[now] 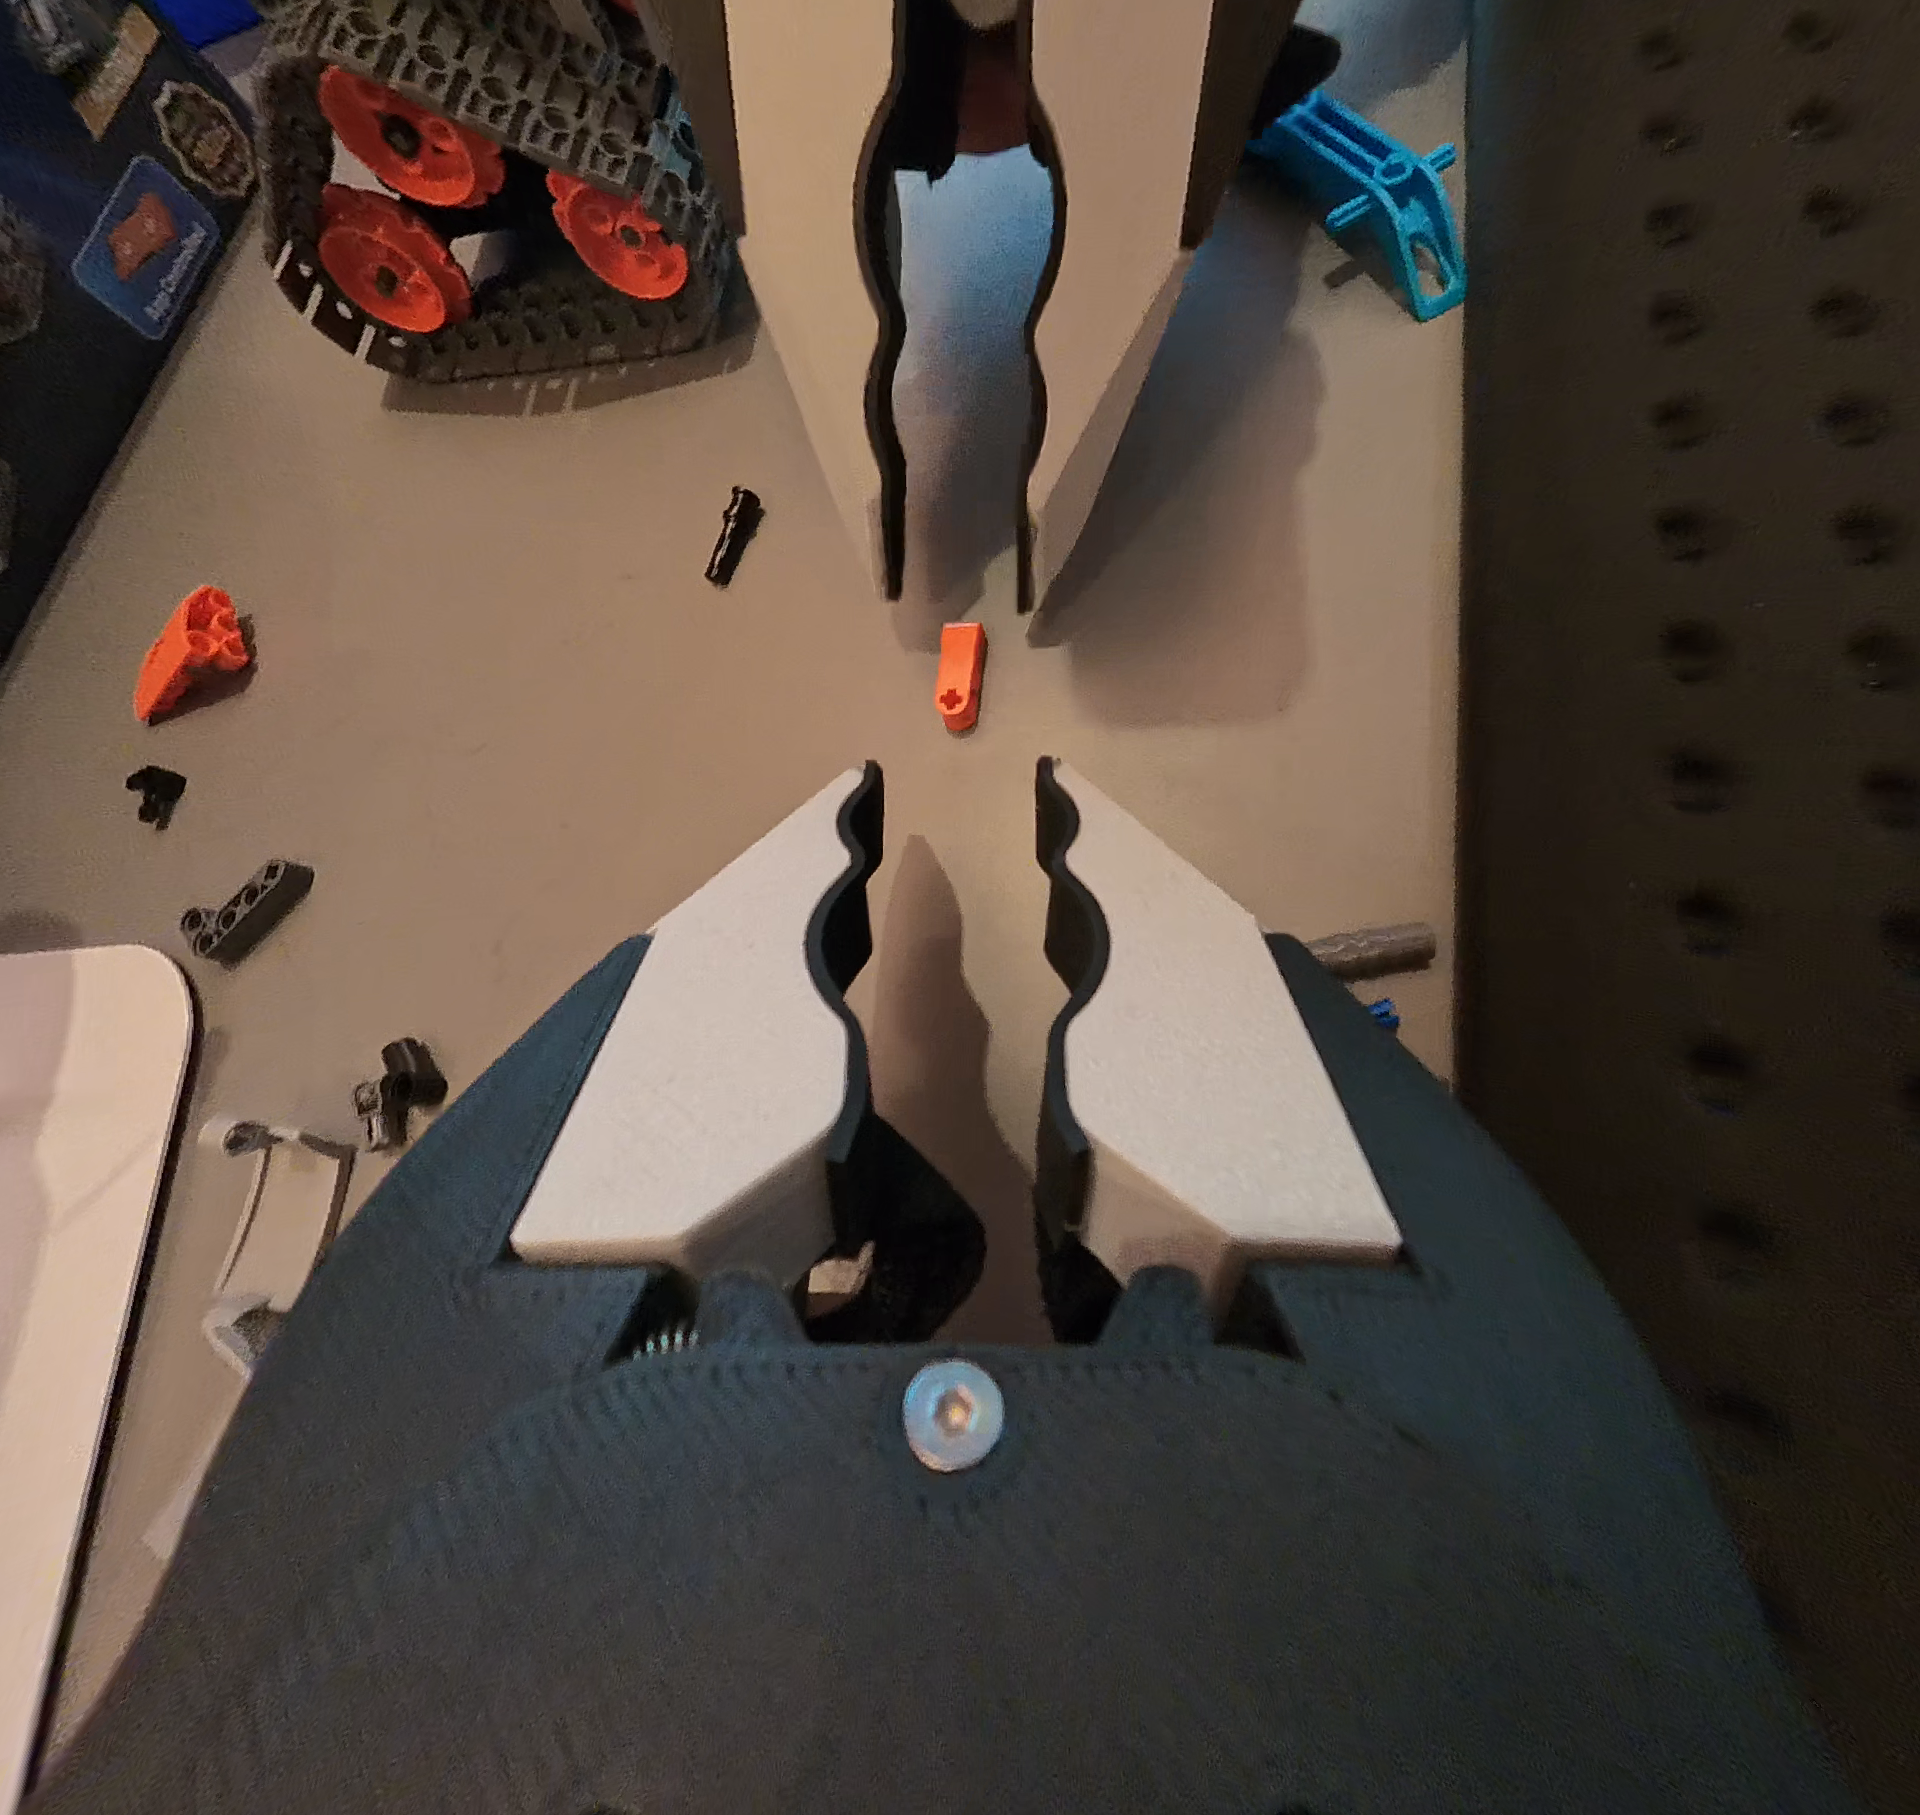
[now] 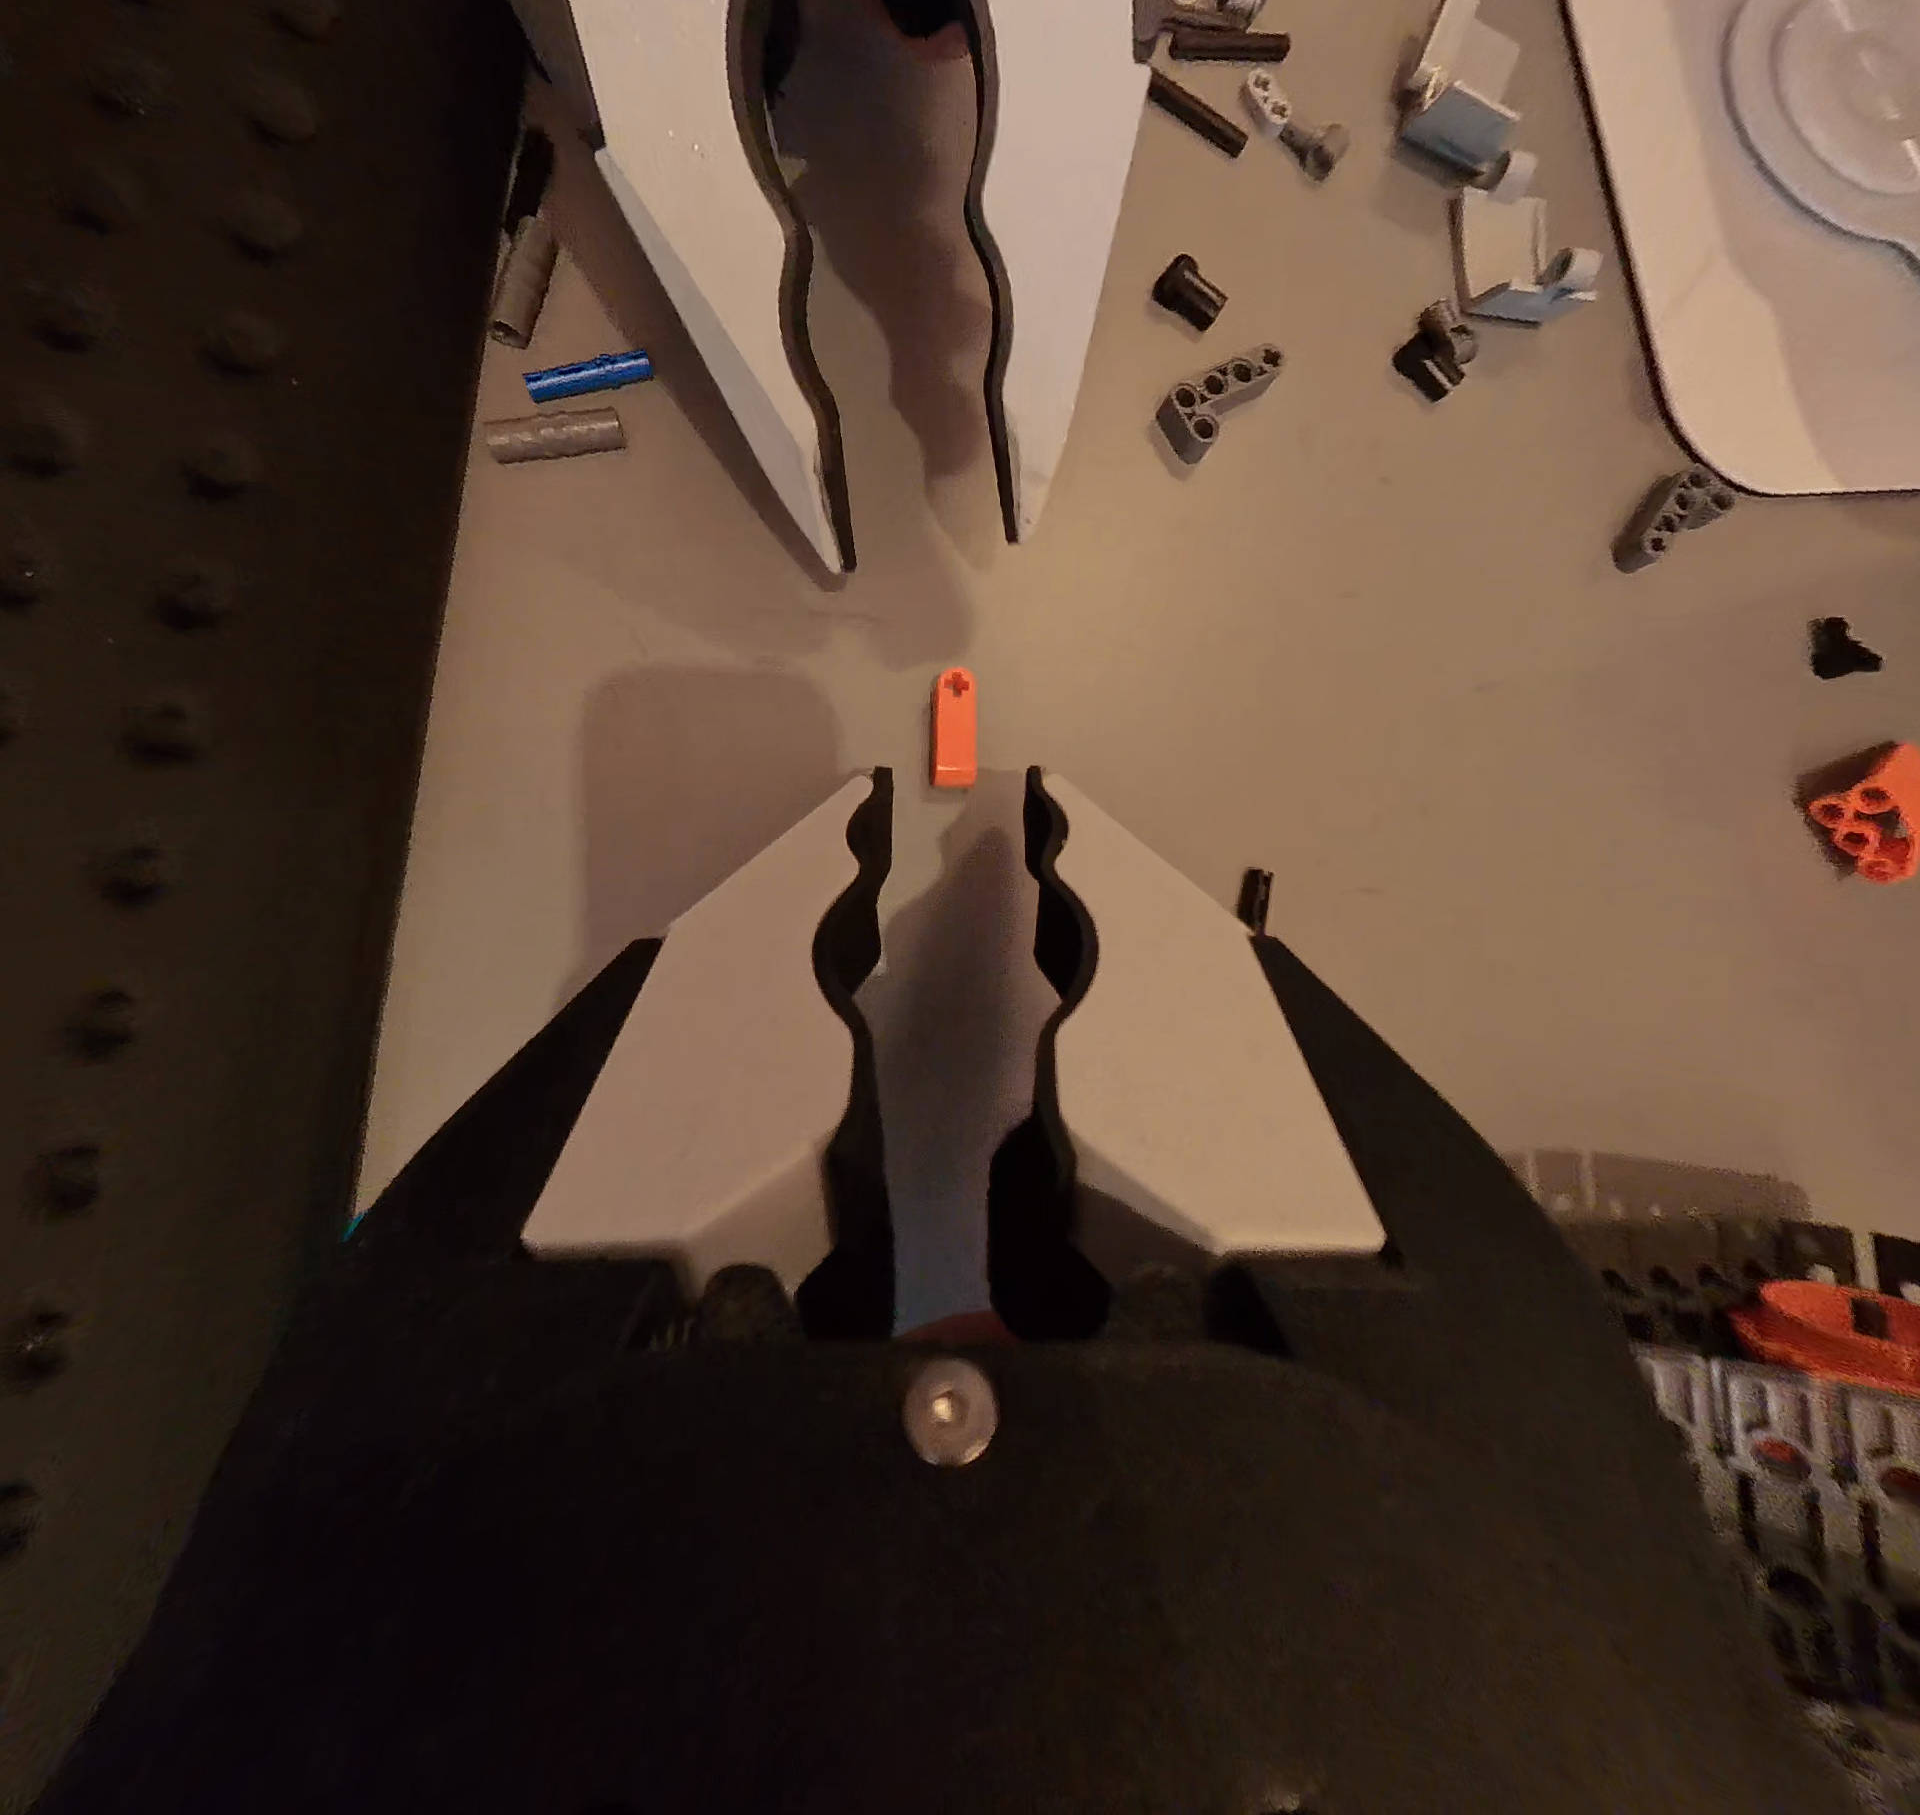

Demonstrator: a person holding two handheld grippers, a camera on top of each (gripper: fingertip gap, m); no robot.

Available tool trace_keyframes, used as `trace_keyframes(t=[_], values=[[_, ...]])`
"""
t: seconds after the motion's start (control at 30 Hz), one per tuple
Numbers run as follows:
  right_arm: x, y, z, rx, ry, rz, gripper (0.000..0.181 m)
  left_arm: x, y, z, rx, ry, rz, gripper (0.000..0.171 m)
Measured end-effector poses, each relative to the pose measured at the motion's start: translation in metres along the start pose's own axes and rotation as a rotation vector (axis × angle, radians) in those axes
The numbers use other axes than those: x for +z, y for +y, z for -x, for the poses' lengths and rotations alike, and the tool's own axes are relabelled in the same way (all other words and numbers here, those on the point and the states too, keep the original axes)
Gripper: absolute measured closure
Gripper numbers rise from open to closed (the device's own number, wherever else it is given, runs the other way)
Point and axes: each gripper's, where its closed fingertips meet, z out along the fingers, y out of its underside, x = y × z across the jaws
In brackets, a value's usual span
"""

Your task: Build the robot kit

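Observation:
A small orange plastic piece with a cross-shaped hole (image 1: 958, 676) lies flat on the beige table between two grippers that face each other tip to tip. My left gripper (image 1: 958, 770) is open and empty, its tips just short of the piece. The right gripper (image 1: 956, 602) points at it from the far side. In the right wrist view the same orange piece (image 2: 954, 728) lies just ahead of my right gripper (image 2: 954, 776), which is open and empty. The left gripper (image 2: 928, 550) shows opposite it, also open.
A tracked toy vehicle with orange wheels (image 1: 468, 176) stands at the far left. Loose parts are scattered: an orange connector (image 1: 192, 648), a black pin (image 1: 732, 534), a light-blue piece (image 1: 1371, 196), grey beams (image 2: 1216, 399). A white tray (image 2: 1766, 207) and a dark studded mat (image 1: 1704, 726) flank the table. Spacing between my two grippers at the tips: around 4 centimeters. Between my right fingertips and the black pin (image 1: 732, 534) there is roughly 6 centimeters.

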Motion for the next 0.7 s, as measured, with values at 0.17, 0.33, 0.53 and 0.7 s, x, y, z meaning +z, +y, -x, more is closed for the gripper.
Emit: trace_keyframes(t=[0.17,0.33,0.53,0.7], values=[[0.011,-0.001,0.004,0.015,-0.022,0.001,0.173,0.015,-0.002,-0.004,0.068,-0.001,0.048,0.144],[0.013,-0.002,0.002,0.0,-0.005,-0.007,0.176,0.019,-0.001,-0.008,0.08,0.015,0.067,0.15],[0.009,-0.005,0.008,-0.061,-0.018,-0.031,0.176,0.015,0.001,-0.007,0.058,0.027,0.069,0.149],[0.011,-0.005,0.016,-0.095,-0.055,-0.035,0.176,0.016,0.0,-0.021,0.027,0.101,0.071,0.151]])
